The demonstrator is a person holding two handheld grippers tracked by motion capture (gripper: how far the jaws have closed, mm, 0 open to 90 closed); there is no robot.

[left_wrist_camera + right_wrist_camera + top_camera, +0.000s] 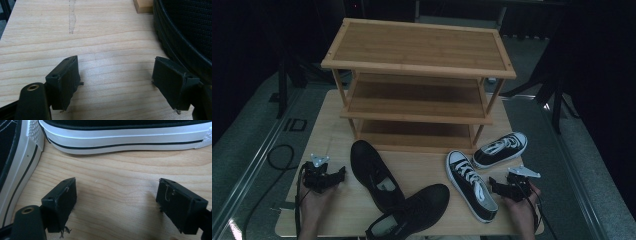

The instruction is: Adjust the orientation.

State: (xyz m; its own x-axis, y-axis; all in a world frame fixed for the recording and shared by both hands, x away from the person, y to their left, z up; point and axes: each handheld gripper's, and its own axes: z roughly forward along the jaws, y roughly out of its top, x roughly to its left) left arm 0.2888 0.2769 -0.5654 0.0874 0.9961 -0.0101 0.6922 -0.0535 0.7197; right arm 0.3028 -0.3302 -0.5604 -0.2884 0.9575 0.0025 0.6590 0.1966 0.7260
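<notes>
Both grippers are resting open-jawed on the table — left gripper beside the black shoe, right gripper beside the sneaker. Probably starting: next, each is needing to close on its shoe for the rack.

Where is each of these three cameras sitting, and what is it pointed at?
High view: above the person's side, looking forward and down on the table, wooden rack, two black shoes and two sneakers; both hands show, left gripper and right gripper.
Left gripper view: rides the left gripper, facing the tabletop, open jaws beside a black shoe.
Right gripper view: rides the right gripper, open jaws facing the sneakers.
Shared: the black shoe shows in the high and left gripper views.
</notes>
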